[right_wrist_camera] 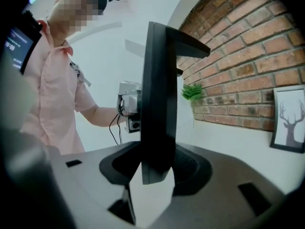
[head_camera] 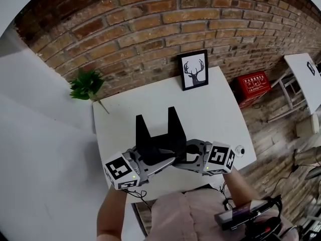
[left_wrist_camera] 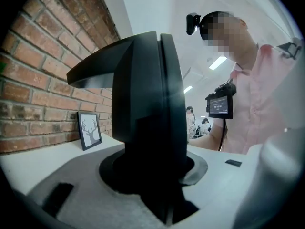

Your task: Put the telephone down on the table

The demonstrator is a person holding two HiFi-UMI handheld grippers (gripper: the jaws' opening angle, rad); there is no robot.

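Observation:
The telephone (head_camera: 159,134) is a black piece with two prongs that stick up, held low over the near part of the white table (head_camera: 215,109). Whether it touches the tabletop I cannot tell. My left gripper (head_camera: 161,161) is shut on its left side and my right gripper (head_camera: 186,157) is shut on its right side, the two facing each other. In the left gripper view the telephone (left_wrist_camera: 147,109) fills the gap between the jaws of the left gripper (left_wrist_camera: 152,180). In the right gripper view its thin edge (right_wrist_camera: 157,104) stands upright between the jaws of the right gripper (right_wrist_camera: 152,175).
A framed deer picture (head_camera: 194,70) leans on the brick wall at the table's far edge. A green plant (head_camera: 86,83) sits at the far left corner. A small round object (head_camera: 241,151) lies by the right edge. A red box (head_camera: 253,87) and another white table (head_camera: 306,74) stand to the right.

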